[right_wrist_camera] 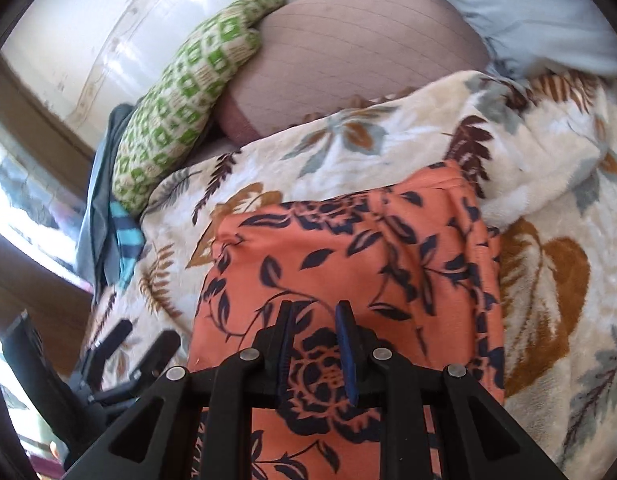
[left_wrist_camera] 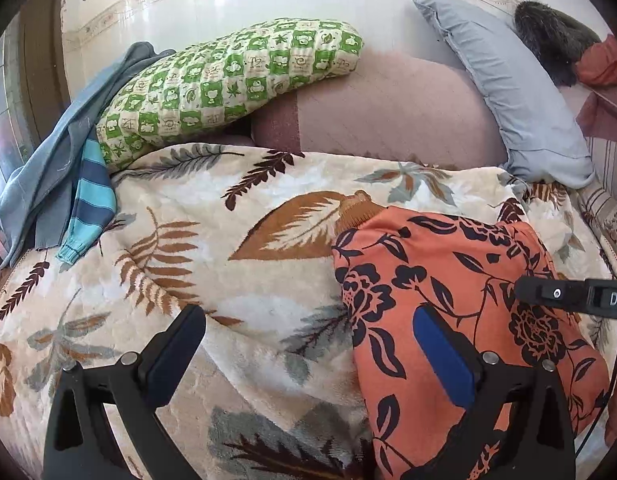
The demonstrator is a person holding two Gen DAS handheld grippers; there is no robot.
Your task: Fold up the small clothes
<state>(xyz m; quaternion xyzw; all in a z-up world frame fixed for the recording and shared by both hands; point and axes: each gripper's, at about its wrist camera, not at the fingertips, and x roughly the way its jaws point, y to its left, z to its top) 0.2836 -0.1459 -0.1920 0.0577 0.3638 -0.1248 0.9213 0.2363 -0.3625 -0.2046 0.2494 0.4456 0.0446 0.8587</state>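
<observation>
Leaf-print blanket (left_wrist_camera: 236, 216) covers the bed. On it, right of centre, the orange floral garment (left_wrist_camera: 448, 280) lies spread flat. Green checked pillow (left_wrist_camera: 228, 80) and grey pillow (left_wrist_camera: 504, 88) sit behind. Your left gripper (left_wrist_camera: 308, 344) hangs with jaws wide apart, nothing between them. Your right gripper (right_wrist_camera: 314, 316) is narrowed over the garment, probably not pinching cloth; the view is blurred.

Inspector A: Orange cloth garment (left_wrist_camera: 448, 280), navy floral print. Beneath it, cream plush blanket (left_wrist_camera: 228, 240), brown and grey leaves.

Inspector B: Beyond the garment, green-and-cream checked pillow (left_wrist_camera: 228, 80); pale blue pillow (left_wrist_camera: 508, 92).
</observation>
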